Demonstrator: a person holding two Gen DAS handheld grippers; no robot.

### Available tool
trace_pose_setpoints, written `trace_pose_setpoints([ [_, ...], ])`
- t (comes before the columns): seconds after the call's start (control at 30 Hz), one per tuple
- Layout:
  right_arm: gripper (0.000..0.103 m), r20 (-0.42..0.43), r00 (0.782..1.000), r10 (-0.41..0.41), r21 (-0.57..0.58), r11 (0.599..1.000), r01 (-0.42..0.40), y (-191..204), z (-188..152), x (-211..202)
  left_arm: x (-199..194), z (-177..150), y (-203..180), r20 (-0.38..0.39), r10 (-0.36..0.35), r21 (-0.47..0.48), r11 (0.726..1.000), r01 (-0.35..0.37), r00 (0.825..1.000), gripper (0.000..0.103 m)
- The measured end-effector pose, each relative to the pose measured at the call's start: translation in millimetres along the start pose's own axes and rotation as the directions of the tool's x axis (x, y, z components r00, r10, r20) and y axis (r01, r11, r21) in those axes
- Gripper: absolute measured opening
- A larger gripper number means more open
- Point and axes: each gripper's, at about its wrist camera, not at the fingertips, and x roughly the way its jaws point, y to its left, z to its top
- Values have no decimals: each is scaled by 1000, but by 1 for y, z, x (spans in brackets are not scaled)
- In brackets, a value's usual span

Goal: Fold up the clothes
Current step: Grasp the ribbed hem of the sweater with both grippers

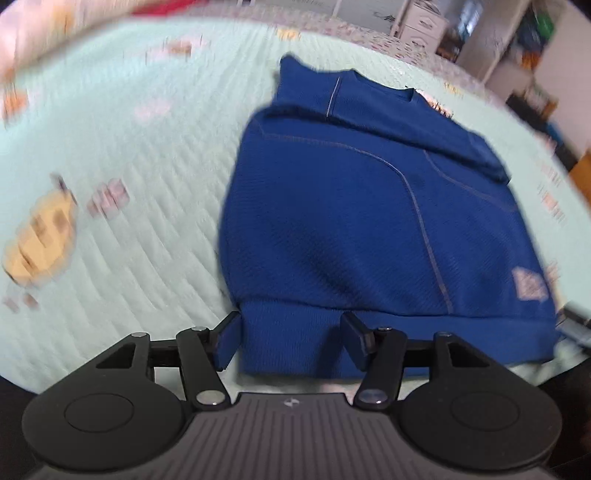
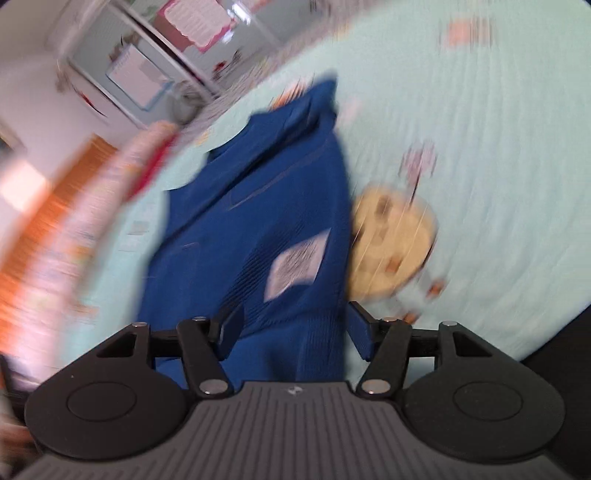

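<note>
Motion blur smears the sweater's pale patch [image 2: 295, 266]; possibly a label, its print unreadable.

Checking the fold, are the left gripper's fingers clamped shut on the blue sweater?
No, the left gripper is open, its fingers spread either side of the blue sweater hem.

I work over a bed [image 1: 129, 147] covered in a pale mint quilt with small printed pictures. Beyond it I see white drawers [image 1: 421, 22] and cluttered shelves [image 1: 532, 48]; an orange wooden floor [image 2: 55, 206] shows beside the bed.
</note>
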Motion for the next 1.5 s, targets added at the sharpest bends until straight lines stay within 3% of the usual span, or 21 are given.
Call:
trace_pose_setpoints([
  [0.07,63,73,997,-27,-171,985,39,32,1,-7,-4,5,-6,39,36,40,999,-38,999,70],
  [0.17,66,64,998,20,-323,947,2,70,-3,0,-3,11,-13,60,32,49,998,-35,998,71],
  [0.37,66,-81,993,91,-352,929,-114,97,-21,38,9,8,-32,39,-3,110,994,-2,999,71],
  [0.5,65,-112,993,-48,-386,922,1,84,-25,58,31,-3,-25,-3,-23,135,991,24,1000,76],
  [0.6,63,-70,993,-95,-328,942,67,53,-12,44,23,-9,-4,11,-44,118,992,42,999,74],
  [0.67,47,-48,992,-113,-298,950,94,42,-7,30,13,-11,13,11,-60,66,996,59,998,64],
  [0.73,52,-6,994,-108,-323,941,101,51,-9,19,6,-9,15,11,-20,50,999,20,1000,65],
  [0.77,53,8,995,-98,-335,937,95,57,-10,16,3,-9,9,19,-7,65,998,5,1000,65],
  [0.83,58,-12,1000,-21,-355,935,15,74,-17,26,4,-7,-3,28,-58,87,995,55,998,66],
  [0.9,59,-79,996,34,-365,929,-60,91,-25,44,13,-6,-20,0,-99,117,988,98,995,66],
  [0.97,59,-151,989,4,-434,898,-70,101,-34,60,19,-12,-28,-7,-63,181,981,63,998,67],
  [1.0,59,-133,991,-34,-475,880,-33,100,-36,60,16,-15,-24,-1,-59,190,980,58,998,67],
  [1.1,59,-62,989,-134,-423,901,95,65,-24,43,4,-19,6,-8,-40,112,993,41,999,67],
  [1.17,54,-57,993,-101,-282,956,81,35,-16,26,-3,-22,26,-17,-12,40,999,13,1000,67],
  [1.23,54,-57,998,-8,-123,992,1,15,-9,10,-8,-22,43,-30,-23,-41,999,21,999,67],
  [1.27,55,-51,998,25,-58,998,-28,7,-6,3,-6,-21,48,-39,-63,-91,994,59,997,67],
  [1.37,59,-25,999,-32,-43,999,31,4,-7,-5,3,-16,61,-52,-200,-247,952,181,978,71],
  [1.5,60,-82,997,-3,44,999,7,-15,-14,-4,18,-11,67,-50,-314,-366,889,275,948,78],
])
